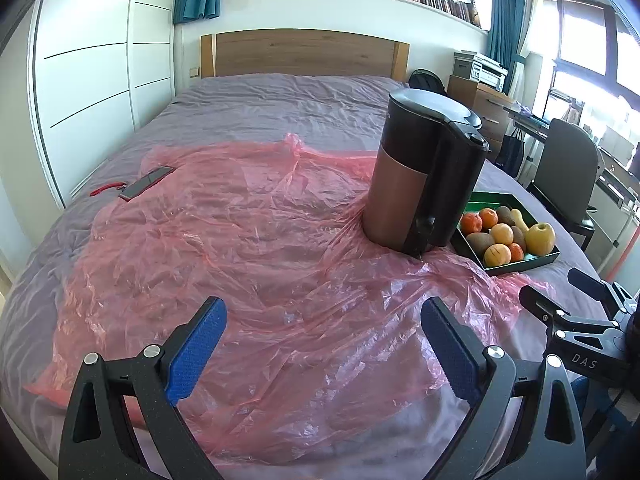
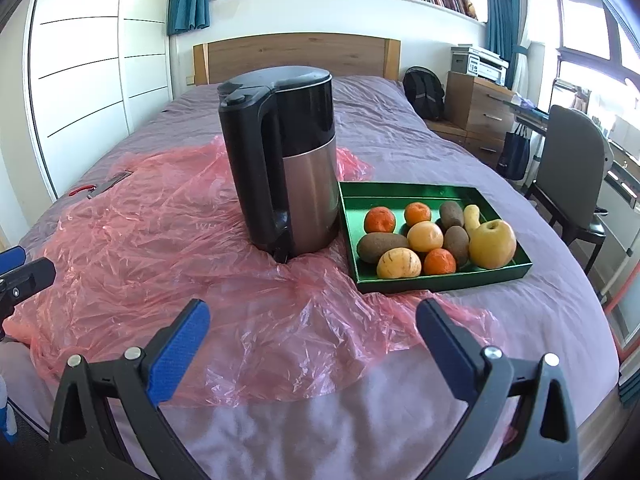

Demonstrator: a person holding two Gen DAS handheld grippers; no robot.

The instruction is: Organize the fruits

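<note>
Fruits [image 2: 436, 236] all sit in the green tray [image 2: 440, 282], ahead and right of the right gripper [image 2: 312, 332], just right of the kettle [image 2: 280, 160]. None lies loose on the pink plastic [image 1: 240, 240]. Both grippers, left gripper [image 1: 322, 332] included, gape wide, empty. Fits either gathered already or awaiting sorting.

Fruits [image 2: 434, 238] — oranges, kiwis, a yellow apple — all piled in the green tray [image 2: 440, 279] on the bed.
</note>
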